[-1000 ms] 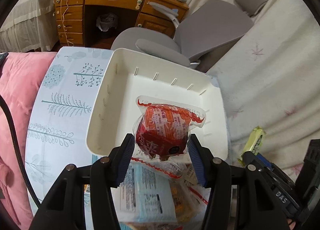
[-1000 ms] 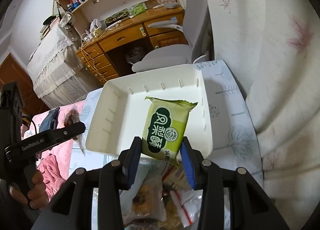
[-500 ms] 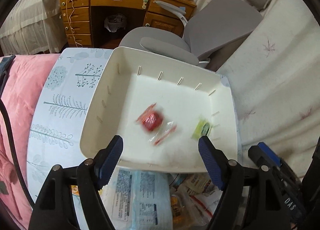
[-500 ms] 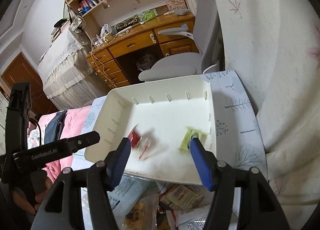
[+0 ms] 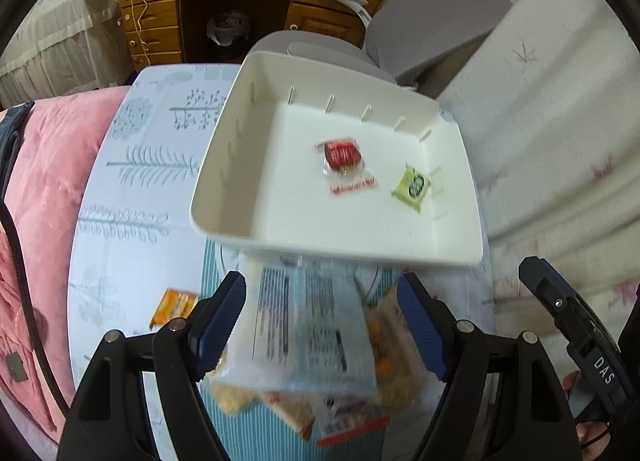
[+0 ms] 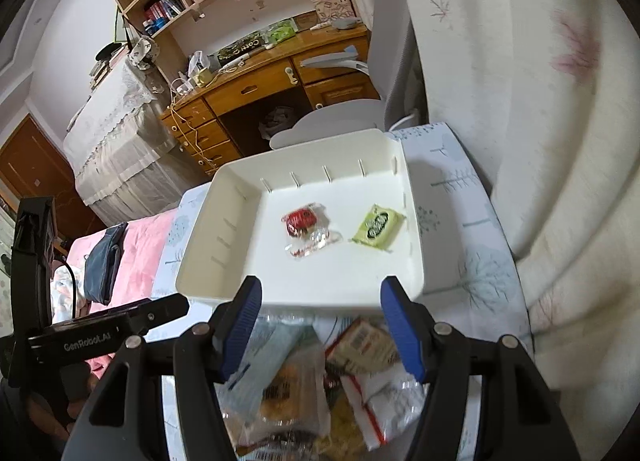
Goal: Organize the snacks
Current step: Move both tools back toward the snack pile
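Observation:
A white bin (image 5: 224, 165) (image 6: 208, 237) stands on the tree-print table. Inside it lie a red snack packet (image 5: 344, 161) (image 6: 306, 225) near the middle and a green snack packet (image 5: 412, 187) (image 6: 378, 227) by its right wall. My left gripper (image 5: 322, 321) is open and empty over a pile of snack packets (image 5: 316, 345) in front of the bin. My right gripper (image 6: 320, 325) is open and empty over the same pile (image 6: 316, 385). An orange packet (image 5: 174, 307) lies alone at the pile's left.
A grey chair (image 5: 420, 33) and a wooden desk (image 5: 248, 1) stand behind the table. A pink blanket (image 5: 44, 189) lies at the left, with a dark pouch (image 6: 104, 261) on it. A white curtain (image 6: 520, 101) hangs at the right.
Both grippers opened and dropped their packets, red from the left and green from the right, into the bin. Both then pulled back over the snack pile.

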`<state>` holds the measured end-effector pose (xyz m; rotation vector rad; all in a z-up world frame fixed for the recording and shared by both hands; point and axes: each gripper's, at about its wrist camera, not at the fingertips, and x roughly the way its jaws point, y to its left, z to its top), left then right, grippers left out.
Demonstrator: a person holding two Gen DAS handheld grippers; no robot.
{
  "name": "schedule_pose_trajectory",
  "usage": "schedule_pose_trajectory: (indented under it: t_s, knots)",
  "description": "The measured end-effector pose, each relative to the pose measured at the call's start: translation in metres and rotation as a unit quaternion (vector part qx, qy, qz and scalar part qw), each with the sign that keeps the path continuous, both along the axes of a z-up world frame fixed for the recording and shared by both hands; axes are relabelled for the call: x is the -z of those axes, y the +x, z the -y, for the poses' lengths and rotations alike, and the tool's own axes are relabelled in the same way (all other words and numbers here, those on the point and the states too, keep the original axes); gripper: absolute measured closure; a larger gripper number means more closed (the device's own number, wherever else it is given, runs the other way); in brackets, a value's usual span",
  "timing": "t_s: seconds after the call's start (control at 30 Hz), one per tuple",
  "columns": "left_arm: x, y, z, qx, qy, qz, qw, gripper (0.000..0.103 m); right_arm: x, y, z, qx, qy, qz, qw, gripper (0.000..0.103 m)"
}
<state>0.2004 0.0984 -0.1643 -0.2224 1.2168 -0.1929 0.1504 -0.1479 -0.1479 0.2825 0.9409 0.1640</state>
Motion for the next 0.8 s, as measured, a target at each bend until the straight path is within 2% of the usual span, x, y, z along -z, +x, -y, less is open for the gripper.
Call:
schedule_pose_trajectory:
  t_s: [0.23, 0.6, 0.73, 0.8]
  knots:
    - [0.004, -0.042, -0.01, 0.025, -0.012, -0.015, 0.9995, 0.026, -0.004, -0.045, -0.009, 0.021, -0.016, -0.001, 1.0, 0.041]
    - [0.015, -0.097, -0.026, 0.048, -0.021, -0.043, 0.9977, 0.022, 0.008, -0.1, -0.025, 0.036, -0.035, -0.026, 0.998, 0.04]
    - [0.023, -0.108, -0.028, 0.049, -0.017, -0.058, 0.997, 0.021, 0.014, -0.113, -0.031, 0.034, -0.05, -0.037, 0.998, 0.03]
    - [0.027, -0.113, -0.027, 0.051, -0.012, -0.068, 0.9963, 0.02, 0.02, -0.118, -0.032, 0.032, -0.059, -0.042, 0.997, 0.03]
